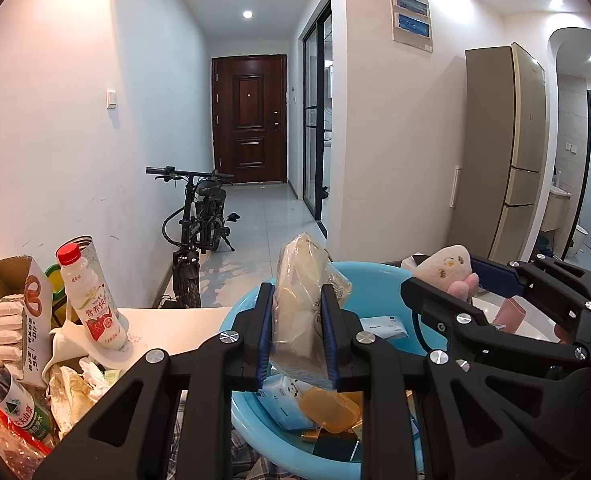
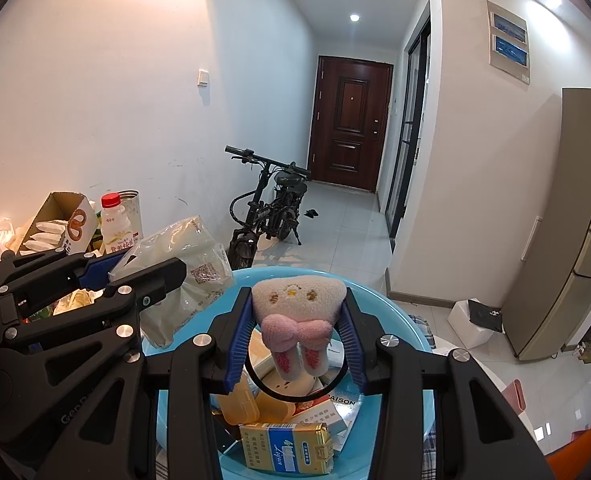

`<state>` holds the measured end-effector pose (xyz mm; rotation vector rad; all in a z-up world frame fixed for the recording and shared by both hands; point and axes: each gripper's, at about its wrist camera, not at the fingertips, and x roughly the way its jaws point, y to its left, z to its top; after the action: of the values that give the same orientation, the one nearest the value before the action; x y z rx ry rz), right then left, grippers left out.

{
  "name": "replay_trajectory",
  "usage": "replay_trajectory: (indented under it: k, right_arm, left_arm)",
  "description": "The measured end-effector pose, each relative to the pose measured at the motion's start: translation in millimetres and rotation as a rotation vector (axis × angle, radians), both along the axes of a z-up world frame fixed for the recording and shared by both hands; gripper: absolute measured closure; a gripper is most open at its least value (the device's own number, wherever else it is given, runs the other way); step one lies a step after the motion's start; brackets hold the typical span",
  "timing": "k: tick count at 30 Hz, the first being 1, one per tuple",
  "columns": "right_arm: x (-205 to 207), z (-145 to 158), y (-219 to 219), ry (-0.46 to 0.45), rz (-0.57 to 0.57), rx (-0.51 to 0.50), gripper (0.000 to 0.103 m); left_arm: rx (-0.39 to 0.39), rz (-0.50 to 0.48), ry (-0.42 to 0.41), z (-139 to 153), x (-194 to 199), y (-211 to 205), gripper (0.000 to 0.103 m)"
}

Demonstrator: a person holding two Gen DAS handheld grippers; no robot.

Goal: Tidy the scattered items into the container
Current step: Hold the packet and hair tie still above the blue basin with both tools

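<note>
Your left tongs (image 1: 297,322) were pinching a clear plastic packet of pale bread-like pieces (image 1: 303,300), the blue pads pressed against both of its sides, so the packet stood upright between the fingers. Beneath and just beyond those tongs sat the light blue basin (image 1: 379,284), already holding a tissue pack (image 1: 283,396) and an orange plastic case (image 1: 329,410) below the packet.

Your right tongs (image 2: 297,332) were clamped on a small cream plush toy with a pink bow (image 2: 299,308); its pink-striped feet hung down between the fingers, directly over the basin. Under the toy lay a gold and blue box (image 2: 285,448), nearest the tongs, with other small boxes beyond it.

To the left of your left tongs, outside the basin, a red-capped milk drink bottle (image 1: 89,292) stood beside an open carton of white sachets (image 1: 11,320).
</note>
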<state>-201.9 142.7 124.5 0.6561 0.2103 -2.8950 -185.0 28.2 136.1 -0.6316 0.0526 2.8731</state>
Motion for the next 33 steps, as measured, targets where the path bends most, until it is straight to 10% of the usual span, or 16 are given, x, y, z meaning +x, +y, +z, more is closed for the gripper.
replay_trajectory:
  k: [33]
  right_arm:
    - [-0.3,0.5,1.9,0.002,0.001,-0.003,0.059]
  left_arm:
    - [-0.001,0.005,0.006,0.3,1.2,-4.9,0.083]
